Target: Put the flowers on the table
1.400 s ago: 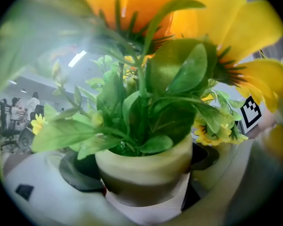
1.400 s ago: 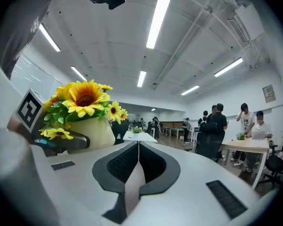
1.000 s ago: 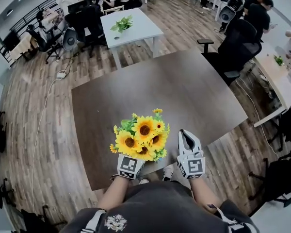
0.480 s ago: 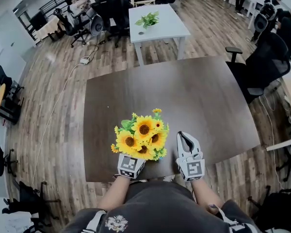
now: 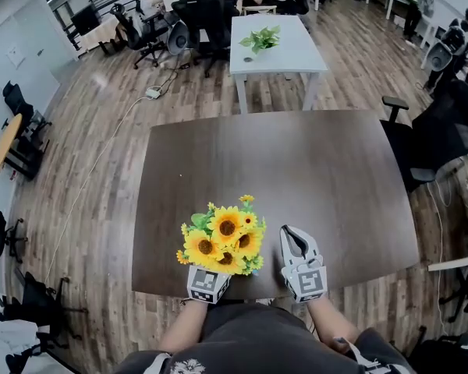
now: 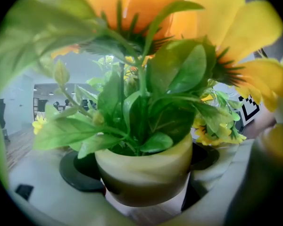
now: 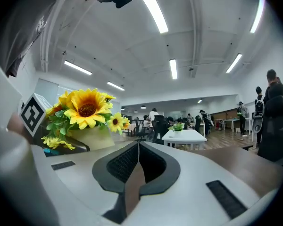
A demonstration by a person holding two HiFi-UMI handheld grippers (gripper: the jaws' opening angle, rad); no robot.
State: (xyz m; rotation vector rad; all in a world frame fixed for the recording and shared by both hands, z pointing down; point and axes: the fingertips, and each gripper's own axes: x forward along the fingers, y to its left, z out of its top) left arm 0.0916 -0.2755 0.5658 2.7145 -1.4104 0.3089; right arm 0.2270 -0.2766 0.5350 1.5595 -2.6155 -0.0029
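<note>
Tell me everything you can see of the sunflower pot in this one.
Artificial-looking sunflowers, yellow petals, brown centres, green leaves, stand upright in a small, smooth cream pot. The left gripper clamps the pot between its pads, over the near edge of the dark table. Whether the pot touches the table cannot be told.

— Where was this taken?
— An open-plan office: black rolling chairs stand near a dark table on a wood floor.
— And farther off?
— People work at desks beyond a white table, under ceiling strip lights.
</note>
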